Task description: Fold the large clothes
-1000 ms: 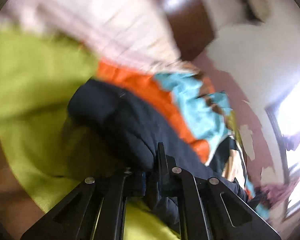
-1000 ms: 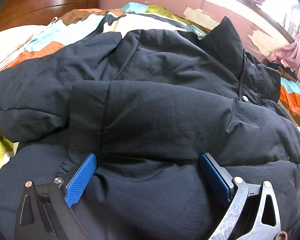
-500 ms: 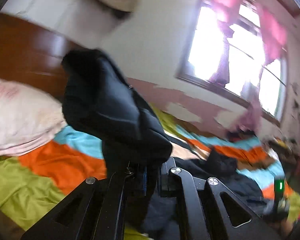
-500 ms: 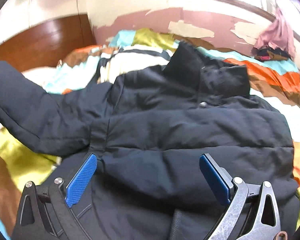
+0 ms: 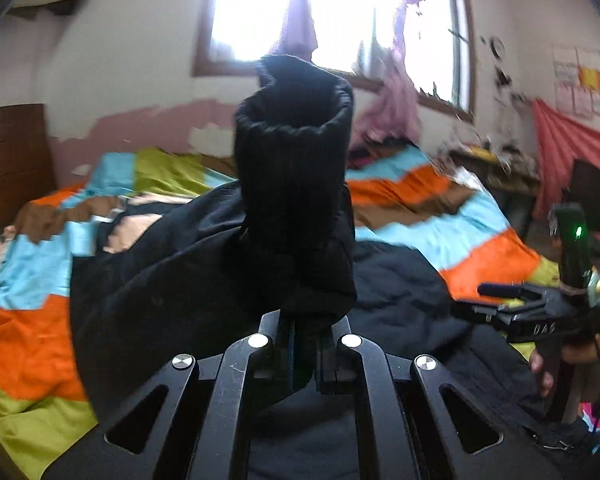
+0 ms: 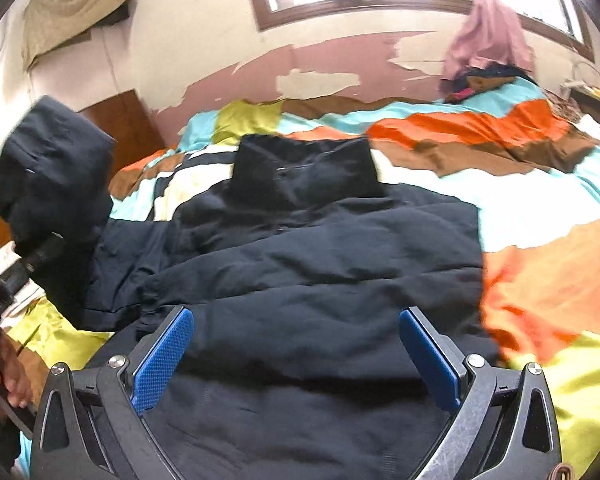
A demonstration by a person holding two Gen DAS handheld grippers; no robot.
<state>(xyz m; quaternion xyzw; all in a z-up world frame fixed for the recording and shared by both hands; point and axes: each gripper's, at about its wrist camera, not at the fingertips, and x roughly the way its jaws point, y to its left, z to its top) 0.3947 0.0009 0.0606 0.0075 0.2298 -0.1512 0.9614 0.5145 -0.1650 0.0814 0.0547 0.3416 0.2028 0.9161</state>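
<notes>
A large dark navy padded jacket (image 6: 312, 264) lies spread on the bed, collar (image 6: 304, 172) towards the far wall. My left gripper (image 5: 305, 330) is shut on the jacket's sleeve (image 5: 296, 184) and holds it lifted, cuff opening upward. The raised sleeve (image 6: 52, 172) also shows at the left of the right wrist view. My right gripper (image 6: 296, 340) is open, its blue pads (image 6: 162, 356) wide apart just over the jacket's lower body, holding nothing. It also shows at the right of the left wrist view (image 5: 500, 300).
The bed has a patchwork cover (image 6: 540, 264) of orange, turquoise, brown and lime. A wooden headboard (image 5: 8, 160) stands at the left. A window (image 5: 340, 12) and a peeling pink wall (image 6: 340, 68) are behind; pink clothes (image 6: 488, 40) hang there.
My left gripper has lifted the sleeve off the bed and swung it up over the jacket. My right gripper has drawn back from the jacket, still open.
</notes>
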